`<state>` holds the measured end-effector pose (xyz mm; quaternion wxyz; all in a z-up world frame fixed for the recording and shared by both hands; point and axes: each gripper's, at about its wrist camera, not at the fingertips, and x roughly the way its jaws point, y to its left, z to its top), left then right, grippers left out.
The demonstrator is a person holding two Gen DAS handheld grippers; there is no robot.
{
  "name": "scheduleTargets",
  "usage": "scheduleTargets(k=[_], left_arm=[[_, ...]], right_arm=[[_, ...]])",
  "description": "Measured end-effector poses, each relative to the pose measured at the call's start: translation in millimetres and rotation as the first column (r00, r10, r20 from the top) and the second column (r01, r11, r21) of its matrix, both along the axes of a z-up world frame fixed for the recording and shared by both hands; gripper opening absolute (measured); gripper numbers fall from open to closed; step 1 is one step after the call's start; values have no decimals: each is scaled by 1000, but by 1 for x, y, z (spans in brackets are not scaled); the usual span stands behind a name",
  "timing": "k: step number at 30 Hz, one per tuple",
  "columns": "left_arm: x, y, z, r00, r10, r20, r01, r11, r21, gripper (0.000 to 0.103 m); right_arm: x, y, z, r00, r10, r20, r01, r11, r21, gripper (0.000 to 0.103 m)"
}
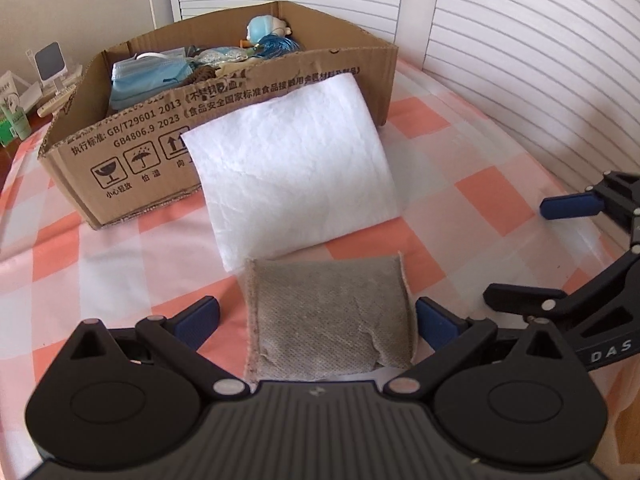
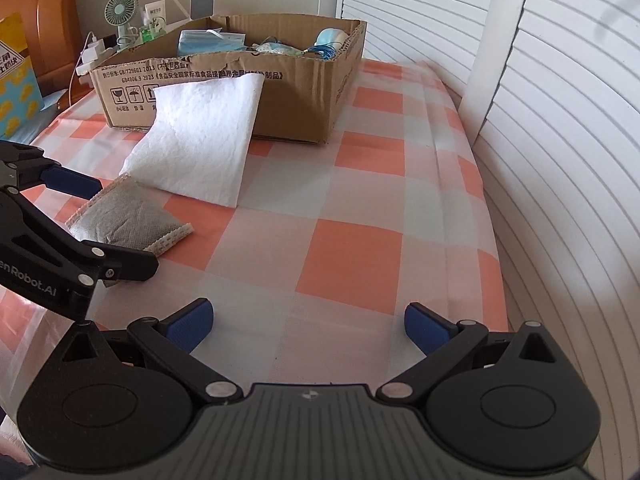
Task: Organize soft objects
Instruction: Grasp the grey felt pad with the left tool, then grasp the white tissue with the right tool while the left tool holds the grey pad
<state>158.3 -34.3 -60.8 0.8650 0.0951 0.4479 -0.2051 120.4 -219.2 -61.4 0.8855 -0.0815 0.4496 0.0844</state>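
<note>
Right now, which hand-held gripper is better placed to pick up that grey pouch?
The left hand-held gripper: its open fingers already flank the grey pouch. The right hand-held gripper is open over bare checkered cloth.

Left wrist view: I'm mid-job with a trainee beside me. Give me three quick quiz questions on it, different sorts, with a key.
1. True or false: the left claw is shut on the flat grey fabric pouch.
2. The white folded cloth pad leans against: A) the brown cardboard box B) the white louvred door C) the right claw
3. Fill in: the blue face masks lie ___ the box.

Key: 1 false, it straddles the pouch, open. 2 A. 3 inside.
</note>
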Motion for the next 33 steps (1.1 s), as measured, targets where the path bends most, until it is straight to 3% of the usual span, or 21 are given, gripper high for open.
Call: scheduleTargets(k=[5, 8, 10, 12, 22, 28, 33], left_arm=[[-5, -5, 0, 999, -18, 32, 17, 1000, 21, 102], [-5, -3, 0, 999, -22, 34, 22, 1000, 0, 88], [-7, -2, 3, 999, -21, 45, 22, 1000, -8, 70], [-9, -1, 7, 998, -28, 56, 28, 1000, -2, 67], [-16, 46, 11, 994, 91, 58, -91, 996, -3, 64], [-10, 86, 10, 973, 220, 74, -223, 975, 23, 64], [-6, 104, 9, 959, 266, 97, -270, 962, 29, 64]], right_arm=[[0, -1, 0, 1000, -3, -1, 3, 1000, 6, 103], [0, 0, -1, 1000, -10, 3, 10, 1000, 5, 103], [0, 1, -1, 1000, -14, 6, 14, 1000, 3, 103], [0, 2, -1, 1000, -16, 5, 16, 1000, 2, 103], [6, 17, 3, 1000, -11, 2, 11, 1000, -8, 103], [15, 33, 12, 999, 13, 29, -14, 1000, 20, 103], [29, 51, 15, 999, 41, 26, -42, 998, 55, 103]])
